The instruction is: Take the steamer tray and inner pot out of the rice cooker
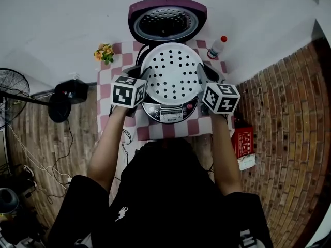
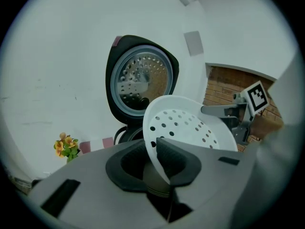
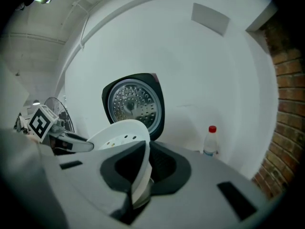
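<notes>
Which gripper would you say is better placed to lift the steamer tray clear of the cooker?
Neither alone: left gripper and right gripper each clamp opposite rims of the steamer tray, so lift together.

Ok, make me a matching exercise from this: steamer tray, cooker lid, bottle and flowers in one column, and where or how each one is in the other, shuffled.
1. steamer tray
2. cooker lid
3. bottle
4. flowers

A. back left corner of the checked table
B. swung open, standing upright
C. gripped at its rim by the left tongs and the right tongs
D. back right corner, red cap

Pairs: 1-C, 2-B, 3-D, 4-A
</notes>
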A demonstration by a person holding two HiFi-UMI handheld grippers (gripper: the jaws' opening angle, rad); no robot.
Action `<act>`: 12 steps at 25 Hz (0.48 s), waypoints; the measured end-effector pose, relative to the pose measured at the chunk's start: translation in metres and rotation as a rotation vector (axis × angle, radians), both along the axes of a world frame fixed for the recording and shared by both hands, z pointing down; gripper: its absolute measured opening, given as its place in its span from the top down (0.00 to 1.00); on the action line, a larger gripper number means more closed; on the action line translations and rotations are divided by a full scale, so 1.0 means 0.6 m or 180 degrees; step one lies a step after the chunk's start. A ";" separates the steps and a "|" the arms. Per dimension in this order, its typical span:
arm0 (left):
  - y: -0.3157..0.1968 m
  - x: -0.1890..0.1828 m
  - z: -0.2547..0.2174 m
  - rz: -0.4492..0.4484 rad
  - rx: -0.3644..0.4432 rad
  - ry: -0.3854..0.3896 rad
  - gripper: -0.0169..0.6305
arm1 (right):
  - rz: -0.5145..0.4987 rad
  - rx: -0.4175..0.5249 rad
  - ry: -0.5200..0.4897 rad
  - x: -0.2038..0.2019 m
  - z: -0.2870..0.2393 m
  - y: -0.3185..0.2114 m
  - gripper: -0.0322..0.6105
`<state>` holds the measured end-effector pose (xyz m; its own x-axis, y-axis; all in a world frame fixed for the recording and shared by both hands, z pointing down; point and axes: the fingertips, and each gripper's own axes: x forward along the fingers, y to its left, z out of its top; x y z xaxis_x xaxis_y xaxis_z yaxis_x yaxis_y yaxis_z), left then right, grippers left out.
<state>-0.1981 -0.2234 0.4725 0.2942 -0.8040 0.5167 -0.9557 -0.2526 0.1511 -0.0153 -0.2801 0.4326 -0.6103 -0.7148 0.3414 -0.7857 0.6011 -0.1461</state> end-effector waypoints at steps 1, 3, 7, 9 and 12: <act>0.001 0.004 -0.001 0.0007 -0.0002 -0.0011 0.88 | 0.0027 -0.0019 0.0012 0.005 0.003 0.003 0.91; 0.005 0.010 -0.004 -0.0008 -0.0002 -0.0064 0.88 | 0.0052 -0.0017 0.0048 0.012 0.006 0.008 0.91; 0.010 0.019 -0.014 -0.0057 0.0024 -0.0213 0.87 | -0.0008 0.0048 0.0037 0.020 -0.004 0.007 0.91; 0.013 0.025 -0.019 -0.0110 0.0029 -0.0217 0.87 | -0.0052 0.0059 0.0012 0.025 -0.007 0.006 0.91; 0.023 0.039 -0.027 -0.0203 0.0037 -0.0240 0.87 | -0.0132 0.0071 -0.0019 0.037 -0.011 0.009 0.91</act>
